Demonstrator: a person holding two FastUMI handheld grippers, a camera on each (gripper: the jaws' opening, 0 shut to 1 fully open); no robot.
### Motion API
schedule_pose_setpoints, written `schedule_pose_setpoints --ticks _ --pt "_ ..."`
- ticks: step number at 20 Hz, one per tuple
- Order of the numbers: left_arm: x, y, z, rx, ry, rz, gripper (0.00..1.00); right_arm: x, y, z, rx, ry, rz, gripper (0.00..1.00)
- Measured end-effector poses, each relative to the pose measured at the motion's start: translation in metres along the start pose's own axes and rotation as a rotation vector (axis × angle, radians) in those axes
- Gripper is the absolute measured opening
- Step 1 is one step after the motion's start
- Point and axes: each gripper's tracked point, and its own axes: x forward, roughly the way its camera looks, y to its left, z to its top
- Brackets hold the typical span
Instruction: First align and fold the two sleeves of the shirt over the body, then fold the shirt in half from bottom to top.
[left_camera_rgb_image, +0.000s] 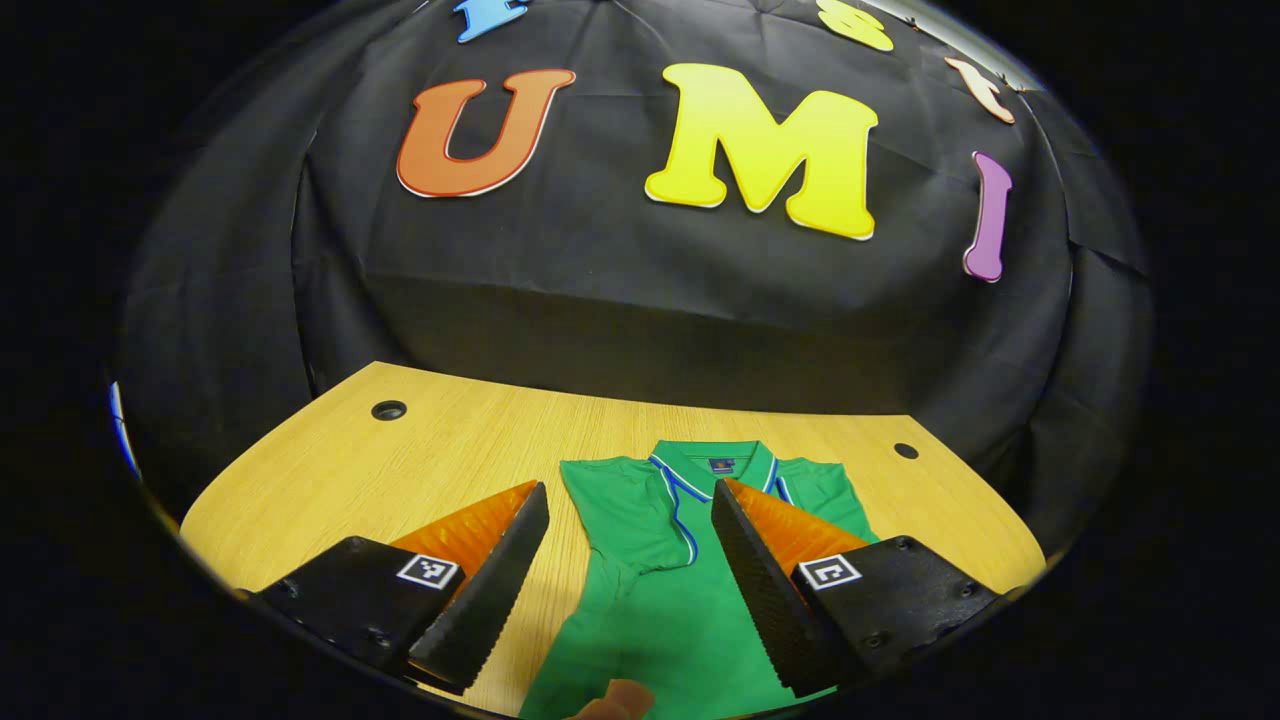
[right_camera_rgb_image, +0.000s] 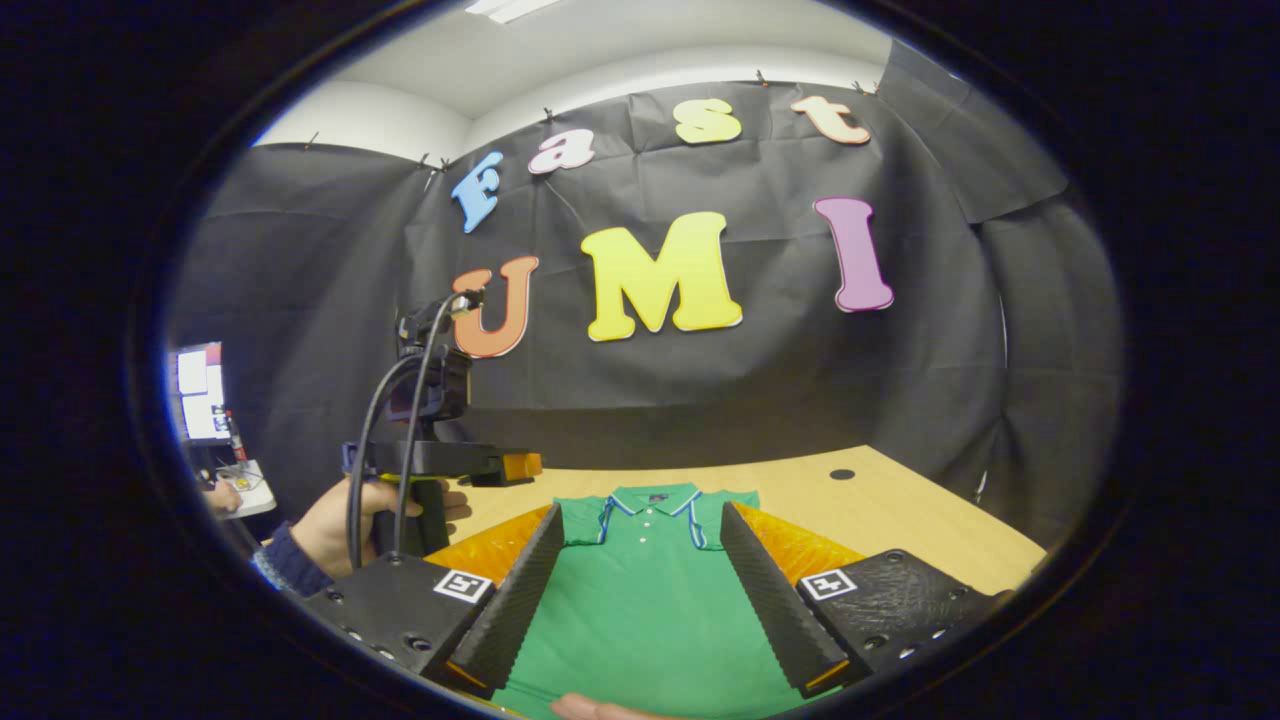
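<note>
While both grippers' jaws gape, the green shirt (left_camera_rgb_image: 660, 590) lies on the wooden table (left_camera_rgb_image: 450, 450).

A pale wood-grain worktop (left_camera_rgb_image: 450, 450) is seen below the black cloth wall (left_camera_rgb_image: 620, 290), with two round dark holes set near its far edge, one to the left (left_camera_rgb_image: 388, 410) and one to the right (left_camera_rgb_image: 906, 451). A lit screen (right_camera_rgb_image: 200, 392) is glimpsed at the far left of the right gripper view, and a white ceiling (right_camera_rgb_image: 620, 40) above the cloth.
</note>
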Motion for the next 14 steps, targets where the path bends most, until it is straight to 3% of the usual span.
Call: schedule_pose_setpoints --ticks 7,14 --pt "-0.12 -0.018 0.011 0.039 -0.12 0.0 1.0 -0.063 -0.007 0.012 -0.092 -0.044 -0.05 0.96" --pt "-0.209 -0.046 -0.031 0.096 -0.136 -0.012 1.0 -0.127 -0.022 0.018 -0.116 -0.076 -0.096 0.96"
